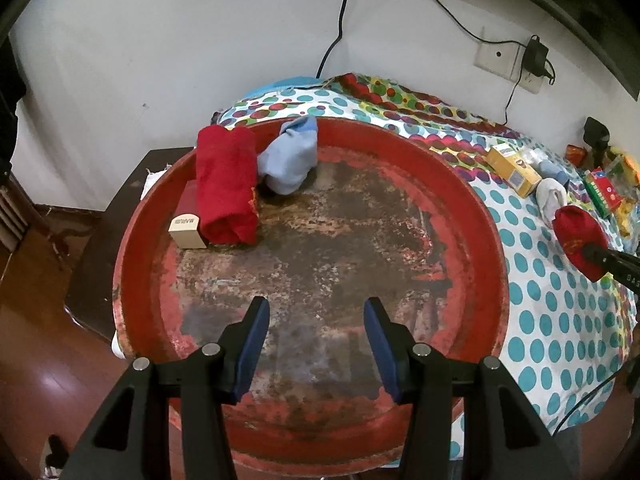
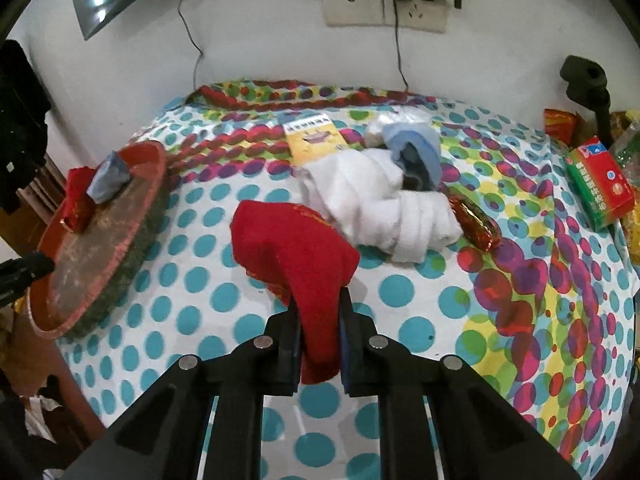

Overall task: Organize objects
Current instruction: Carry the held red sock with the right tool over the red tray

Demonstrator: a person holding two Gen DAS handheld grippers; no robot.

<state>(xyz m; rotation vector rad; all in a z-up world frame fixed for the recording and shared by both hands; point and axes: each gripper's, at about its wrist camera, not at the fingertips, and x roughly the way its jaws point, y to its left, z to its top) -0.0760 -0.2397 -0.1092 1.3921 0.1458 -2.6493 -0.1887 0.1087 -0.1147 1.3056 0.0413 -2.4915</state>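
My left gripper (image 1: 316, 312) hangs open over the worn red round tray (image 1: 480, 216), nothing between its fingers. At the tray's far left lie a folded red cloth (image 1: 226, 188), a rolled light-blue sock (image 1: 290, 160) and a small red-and-cream box (image 1: 186, 226). My right gripper (image 2: 320, 300) is shut on a red sock (image 2: 296, 248), lifted above the dotted tablecloth (image 2: 400, 292). In the left wrist view that red sock (image 1: 576, 232) shows at the right edge. Behind it lie rolled white socks (image 2: 380, 204), a blue sock (image 2: 416, 148) and a yellow box (image 2: 314, 136).
A red foil-wrapped candy (image 2: 474, 220) lies right of the white socks. A green-and-red box (image 2: 600, 182) and snack packets sit at the far right near a black stand (image 2: 588, 84). Wall sockets with cables (image 2: 384, 4) hang behind. The tray (image 2: 100, 240) stands at the table's left edge.
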